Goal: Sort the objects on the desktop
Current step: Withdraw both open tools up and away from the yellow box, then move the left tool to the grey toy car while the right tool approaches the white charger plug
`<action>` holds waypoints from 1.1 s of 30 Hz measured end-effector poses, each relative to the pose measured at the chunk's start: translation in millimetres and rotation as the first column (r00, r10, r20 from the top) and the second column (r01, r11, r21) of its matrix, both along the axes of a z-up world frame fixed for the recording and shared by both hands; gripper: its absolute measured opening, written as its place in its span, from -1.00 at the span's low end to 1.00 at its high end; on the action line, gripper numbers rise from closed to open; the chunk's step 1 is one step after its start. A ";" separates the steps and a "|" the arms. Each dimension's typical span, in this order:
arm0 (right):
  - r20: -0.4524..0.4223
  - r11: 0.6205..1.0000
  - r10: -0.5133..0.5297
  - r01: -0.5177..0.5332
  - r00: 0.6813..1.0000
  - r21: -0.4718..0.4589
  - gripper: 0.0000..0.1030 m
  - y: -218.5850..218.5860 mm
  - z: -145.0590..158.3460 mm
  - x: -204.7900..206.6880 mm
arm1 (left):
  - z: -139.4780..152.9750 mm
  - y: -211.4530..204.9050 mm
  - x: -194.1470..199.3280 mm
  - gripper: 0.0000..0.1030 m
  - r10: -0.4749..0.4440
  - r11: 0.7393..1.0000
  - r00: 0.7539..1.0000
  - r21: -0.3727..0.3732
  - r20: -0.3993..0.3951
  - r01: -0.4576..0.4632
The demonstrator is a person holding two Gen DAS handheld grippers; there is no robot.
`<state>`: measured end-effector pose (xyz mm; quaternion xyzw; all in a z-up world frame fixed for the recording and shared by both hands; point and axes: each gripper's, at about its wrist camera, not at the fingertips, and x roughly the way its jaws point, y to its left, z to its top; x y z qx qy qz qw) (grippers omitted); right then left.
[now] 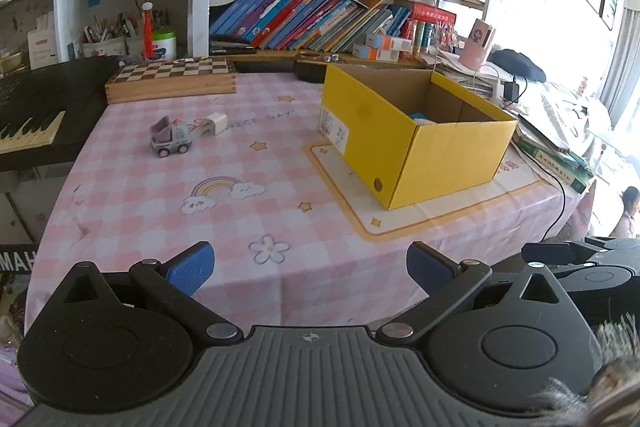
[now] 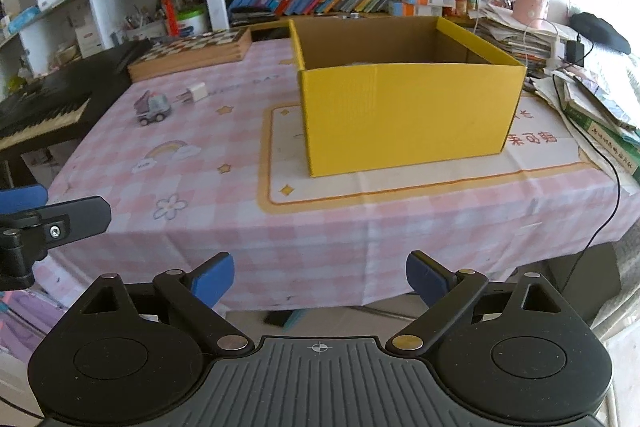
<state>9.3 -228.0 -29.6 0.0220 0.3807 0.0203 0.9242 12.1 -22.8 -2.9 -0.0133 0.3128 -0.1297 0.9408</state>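
A small grey and purple toy truck point(image 1: 170, 139) sits on the pink checked tablecloth point(image 1: 160, 195) at the far left, with a white charger plug point(image 1: 213, 124) just right of it. Both show in the right wrist view: the truck point(image 2: 152, 109), the plug point(image 2: 196, 93). An open yellow cardboard box point(image 1: 416, 143) stands at the right, something blue and white inside; in the right wrist view the box point(image 2: 408, 115) is straight ahead. My left gripper point(image 1: 310, 269) is open and empty over the table's near edge. My right gripper point(image 2: 320, 277) is open and empty, short of the table edge.
A wooden chessboard box point(image 1: 172, 79) lies at the back left. A black keyboard piano point(image 1: 32, 127) borders the table's left side. Bookshelves stand behind. Stacked books and papers point(image 1: 552, 143) and a black cable point(image 2: 608, 195) crowd the right edge. The left gripper point(image 2: 40, 219) shows at the right view's left edge.
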 end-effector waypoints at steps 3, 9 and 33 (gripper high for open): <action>0.002 1.000 0.011 -0.011 1.000 -0.001 0.85 9.6 0.1 -3.5 | -0.9 9.4 -5.2 1.00 0.006 1.000 1.000 0.000 -0.001 -0.006; 0.002 0.999 0.052 -0.052 0.999 -0.009 0.85 31.5 -0.1 -5.6 | -1.4 27.6 -13.9 1.00 0.037 0.999 0.999 -0.001 0.001 -0.037; 0.047 0.967 0.251 -0.248 0.967 -0.064 0.85 88.2 11.3 6.5 | 1.2 72.8 -15.0 1.00 0.156 0.987 0.987 -0.048 0.020 -0.155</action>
